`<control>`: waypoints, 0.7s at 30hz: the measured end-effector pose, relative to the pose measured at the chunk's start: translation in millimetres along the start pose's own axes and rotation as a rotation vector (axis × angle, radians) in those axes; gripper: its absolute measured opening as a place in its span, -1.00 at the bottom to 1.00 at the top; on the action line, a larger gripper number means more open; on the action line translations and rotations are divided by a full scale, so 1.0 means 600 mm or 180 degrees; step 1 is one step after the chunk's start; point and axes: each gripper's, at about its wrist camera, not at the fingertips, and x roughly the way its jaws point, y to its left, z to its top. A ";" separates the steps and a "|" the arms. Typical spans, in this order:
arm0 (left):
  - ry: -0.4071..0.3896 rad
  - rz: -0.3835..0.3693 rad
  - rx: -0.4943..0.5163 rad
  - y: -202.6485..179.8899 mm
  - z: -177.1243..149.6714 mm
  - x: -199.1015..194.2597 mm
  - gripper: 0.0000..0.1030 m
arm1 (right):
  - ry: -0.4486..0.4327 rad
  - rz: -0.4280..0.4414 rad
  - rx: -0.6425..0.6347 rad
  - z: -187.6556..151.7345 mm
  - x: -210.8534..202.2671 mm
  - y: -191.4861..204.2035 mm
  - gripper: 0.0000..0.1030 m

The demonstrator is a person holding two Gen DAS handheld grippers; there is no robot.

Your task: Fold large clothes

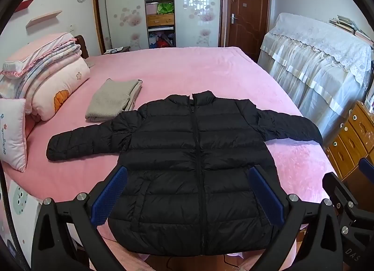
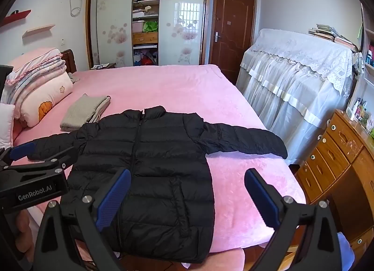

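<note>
Left wrist: black jacket [image 1: 194, 165] flat on bed, below open left gripper [image 1: 187, 193].

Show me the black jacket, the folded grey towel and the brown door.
Jacket [image 1: 196, 165]: left wrist view, chest beside the zip.
Towel [image 1: 112, 100]: left wrist view, middle of its top.
Door [image 2: 231, 27]: right wrist view, centre panel.
</note>
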 end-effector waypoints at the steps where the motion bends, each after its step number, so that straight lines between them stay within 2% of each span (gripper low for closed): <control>1: 0.0003 -0.0003 0.0004 0.000 0.000 0.000 0.99 | -0.0008 0.0004 0.0010 0.000 0.001 -0.001 0.91; 21: 0.0069 -0.0019 0.0116 -0.023 -0.012 0.015 0.99 | 0.0026 0.0034 0.0059 -0.012 0.014 -0.008 0.91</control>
